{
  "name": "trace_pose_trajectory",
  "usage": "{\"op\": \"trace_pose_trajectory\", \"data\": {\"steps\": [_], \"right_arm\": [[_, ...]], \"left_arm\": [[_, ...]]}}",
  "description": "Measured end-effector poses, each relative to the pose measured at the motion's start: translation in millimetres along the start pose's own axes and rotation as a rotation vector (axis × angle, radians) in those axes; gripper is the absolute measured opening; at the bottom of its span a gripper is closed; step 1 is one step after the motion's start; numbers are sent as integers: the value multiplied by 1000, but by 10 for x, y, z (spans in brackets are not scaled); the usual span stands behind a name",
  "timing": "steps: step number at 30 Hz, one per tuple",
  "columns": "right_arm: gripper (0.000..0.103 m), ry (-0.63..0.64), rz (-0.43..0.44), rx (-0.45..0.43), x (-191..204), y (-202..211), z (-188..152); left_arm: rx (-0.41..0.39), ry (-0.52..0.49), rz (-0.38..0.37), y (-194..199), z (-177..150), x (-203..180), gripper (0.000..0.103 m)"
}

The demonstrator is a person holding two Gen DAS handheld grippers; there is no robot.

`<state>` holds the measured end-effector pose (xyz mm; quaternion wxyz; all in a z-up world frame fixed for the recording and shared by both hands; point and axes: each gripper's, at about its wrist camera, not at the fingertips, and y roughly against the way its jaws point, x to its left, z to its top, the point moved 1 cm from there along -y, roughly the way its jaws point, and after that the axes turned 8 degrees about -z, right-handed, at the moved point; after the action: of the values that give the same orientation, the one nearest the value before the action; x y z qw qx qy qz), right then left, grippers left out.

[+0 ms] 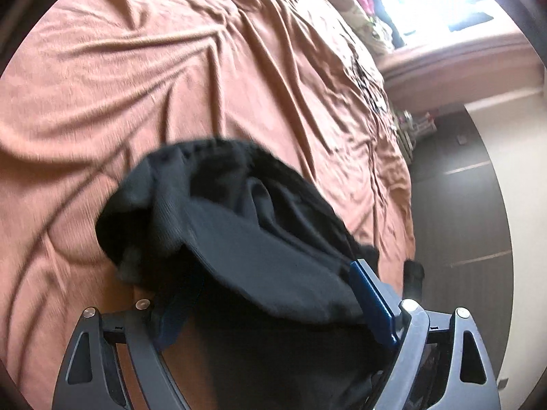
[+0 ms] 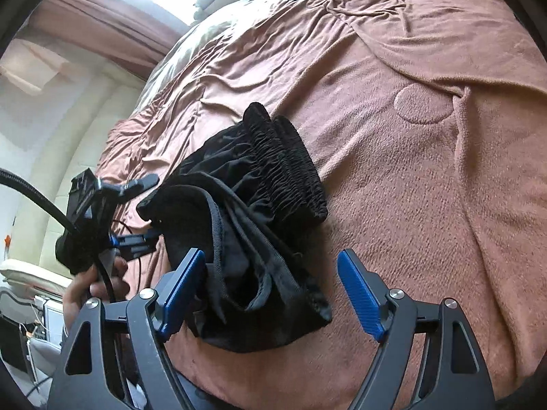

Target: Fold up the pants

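Black pants (image 2: 253,225) bunched on brown blanket (image 2: 427,171); left gripper (image 1: 273,294) jaws grip fabric, right gripper (image 2: 270,290) jaws spread.

I can't read any writing, label, brand or number in either wrist view. The black pants (image 2: 259,212) carry no legible tag, the brown bed cover (image 2: 427,177) shows only a plain pressed-in circle, and the clutter at the far edge of the bed (image 1: 362,3) is too blurred and bright for me to make out.
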<state>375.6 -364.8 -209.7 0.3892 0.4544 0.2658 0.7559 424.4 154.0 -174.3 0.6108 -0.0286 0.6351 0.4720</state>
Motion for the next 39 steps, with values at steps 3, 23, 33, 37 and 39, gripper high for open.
{"op": "trace_pose_trajectory", "data": {"steps": [3, 23, 33, 37, 39], "right_arm": [[38, 24, 6, 19, 33, -30, -11], [7, 56, 57, -10, -68, 199, -216], [7, 12, 56, 38, -178, 188, -387], [7, 7, 52, 45, -184, 205, -445], [7, 5, 48, 46, -191, 217, -464]], "left_arm": [[-11, 11, 9, 45, 81, -14, 54], [23, -193, 10, -253, 459, -969, 10], [119, -238, 25, -787, 406, -1078, 20], [111, -276, -22, -752, 317, -1112, 69], [114, -297, -14, -700, 279, -1100, 69]]}}
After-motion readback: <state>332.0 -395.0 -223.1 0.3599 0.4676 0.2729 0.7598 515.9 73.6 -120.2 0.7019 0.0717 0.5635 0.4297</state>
